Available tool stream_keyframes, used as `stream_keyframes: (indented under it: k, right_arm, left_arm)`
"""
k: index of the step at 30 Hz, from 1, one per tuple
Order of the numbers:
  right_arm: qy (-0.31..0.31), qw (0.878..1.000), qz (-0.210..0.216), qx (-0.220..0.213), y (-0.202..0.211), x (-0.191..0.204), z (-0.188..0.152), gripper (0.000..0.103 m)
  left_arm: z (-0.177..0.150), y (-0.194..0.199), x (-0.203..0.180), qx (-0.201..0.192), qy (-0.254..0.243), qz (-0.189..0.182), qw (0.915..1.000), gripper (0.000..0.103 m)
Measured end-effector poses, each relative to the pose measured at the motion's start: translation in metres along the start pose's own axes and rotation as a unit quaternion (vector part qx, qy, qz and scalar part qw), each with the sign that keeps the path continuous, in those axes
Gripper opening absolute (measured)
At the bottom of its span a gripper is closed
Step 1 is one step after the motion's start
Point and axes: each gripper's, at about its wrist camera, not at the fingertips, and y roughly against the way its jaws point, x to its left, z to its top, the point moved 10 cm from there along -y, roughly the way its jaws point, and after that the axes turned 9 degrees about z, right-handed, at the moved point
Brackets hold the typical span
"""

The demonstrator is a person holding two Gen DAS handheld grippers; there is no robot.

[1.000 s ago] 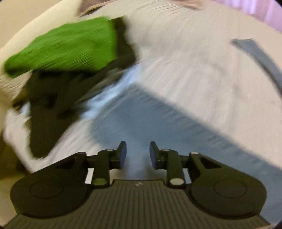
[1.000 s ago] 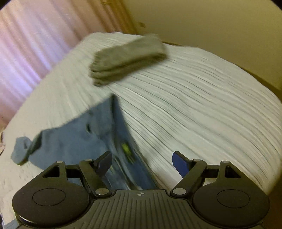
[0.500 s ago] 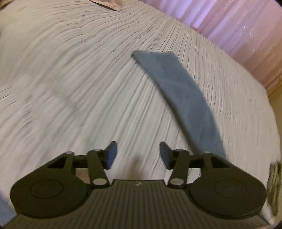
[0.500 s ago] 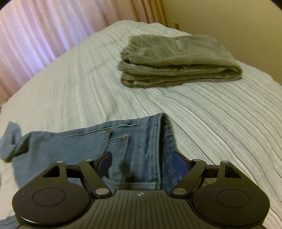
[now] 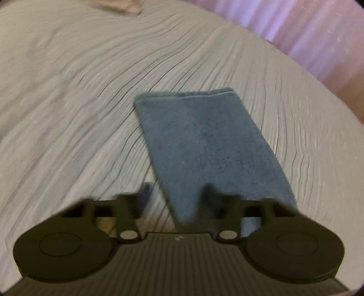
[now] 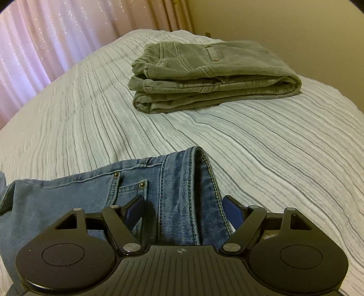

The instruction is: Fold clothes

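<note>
A pair of blue jeans lies flat on the bed. Its leg end (image 5: 204, 141) stretches ahead in the left wrist view. Its waistband and pocket (image 6: 173, 186) show in the right wrist view. My left gripper (image 5: 176, 195) is open over the leg's near left edge; the view is blurred. My right gripper (image 6: 183, 209) is open, its fingers on either side of the waistband's folded edge. I cannot tell if either touches the denim.
A folded grey-green pair of trousers (image 6: 204, 75) lies farther up the white striped bedspread (image 6: 273, 148). Pink curtains (image 6: 45, 41) hang beyond the bed's far edge. A pale cloth (image 5: 116, 4) lies at the far top of the left view.
My left gripper swung from the clothes pile to the jeans leg and came close over it. My right gripper moved down and forward onto the waistband, still open.
</note>
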Motion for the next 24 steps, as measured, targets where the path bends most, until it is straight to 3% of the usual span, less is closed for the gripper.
stream_keyframes:
  k: [4, 7, 11, 13, 15, 16, 17, 18, 21, 22, 24]
  right_arm:
    - [0.0, 1.0, 0.004, 0.009, 0.002, -0.002, 0.002, 0.075]
    - [-0.005, 1.0, 0.008, 0.013, 0.002, -0.004, 0.003, 0.074]
    - [-0.01, 1.0, 0.01, 0.019, -0.001, -0.004, 0.004, 0.075]
    - [-0.018, 1.0, 0.009, 0.017, -0.002, -0.005, 0.006, 0.075]
    - [-0.029, 0.999, 0.008, 0.012, -0.003, -0.007, 0.007, 0.075]
    - [-0.033, 0.999, 0.007, 0.011, -0.002, -0.007, 0.006, 0.075]
    - [-0.034, 0.999, 0.006, 0.009, -0.002, -0.007, 0.006, 0.075]
    - [-0.033, 0.999, 0.005, 0.008, -0.002, -0.007, 0.005, 0.075]
    - [-0.033, 0.999, 0.006, 0.007, -0.003, -0.007, 0.002, 0.075]
    - [-0.035, 0.999, 0.005, 0.005, -0.004, -0.008, 0.001, 0.075]
    - [-0.039, 0.999, 0.004, 0.002, -0.006, -0.01, -0.001, 0.075]
  left_arm:
    - [0.02, 0.056, 0.025, -0.063, 0.057, -0.048, 0.9952, 0.001]
    - [0.037, 0.136, 0.047, -0.115, 0.052, -0.042, 0.9911, 0.001]
    - [0.076, 0.218, 0.043, -0.155, -0.006, -0.001, 0.9879, 0.001]
    - [0.084, 0.199, 0.033, -0.143, -0.042, 0.036, 0.9881, 0.002]
    - [0.089, 0.167, 0.022, -0.125, -0.078, 0.075, 0.9863, 0.01]
    - [0.092, 0.151, 0.016, -0.115, -0.096, 0.095, 0.9842, 0.019]
    - [0.095, 0.136, 0.011, -0.105, -0.114, 0.114, 0.9813, 0.036]
    - [0.098, 0.12, 0.006, -0.096, -0.132, 0.134, 0.9776, 0.039]
    - [0.108, 0.075, -0.01, -0.066, -0.184, 0.191, 0.9618, 0.032]
    - [0.104, 0.07, -0.006, -0.063, -0.181, 0.182, 0.9644, 0.033]
    - [0.086, 0.074, 0.016, -0.058, -0.145, 0.138, 0.9781, 0.035]
